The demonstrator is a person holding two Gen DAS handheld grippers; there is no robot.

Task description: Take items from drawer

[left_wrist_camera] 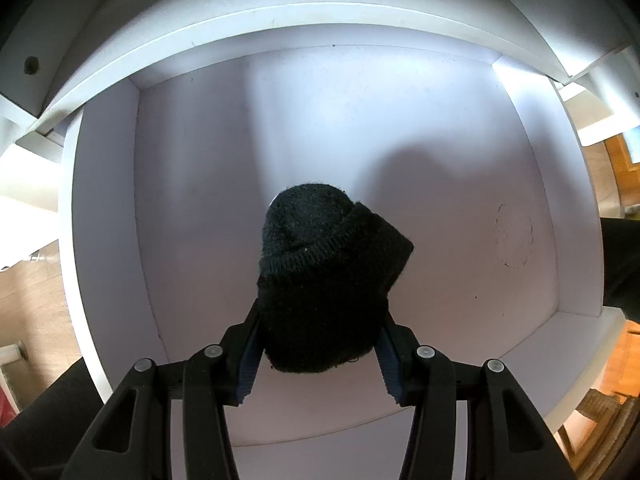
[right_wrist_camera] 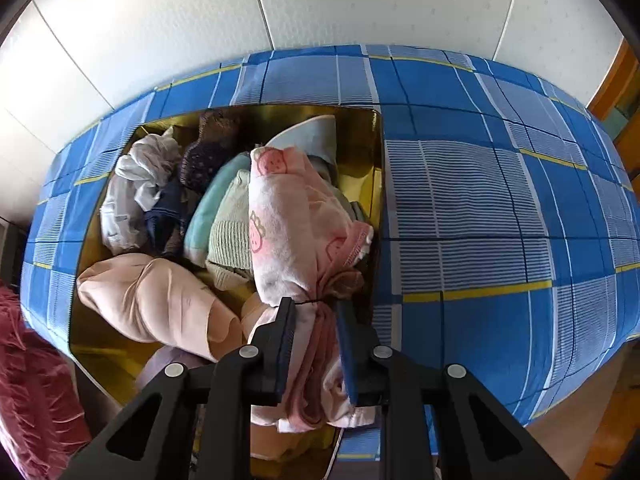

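In the left wrist view the white drawer [left_wrist_camera: 440, 140] lies open below me, its floor bare apart from one item. My left gripper [left_wrist_camera: 320, 310] points down into it and is shut on a black knit bundle [left_wrist_camera: 320, 256], pads pressing both its sides. In the right wrist view my right gripper [right_wrist_camera: 316, 306] is shut on a pink and white cloth with a strawberry print [right_wrist_camera: 288, 216]. That cloth hangs over a gold box [right_wrist_camera: 372, 152] filled with several other clothes.
The gold box rests on a blue plaid bedspread [right_wrist_camera: 480, 200], with white wall panels [right_wrist_camera: 160, 20] behind. A peach garment [right_wrist_camera: 152, 296], a green knit [right_wrist_camera: 230, 232] and a white cloth [right_wrist_camera: 140, 164] fill the box. The white cabinet edge [left_wrist_camera: 280, 20] overhangs the drawer's back.
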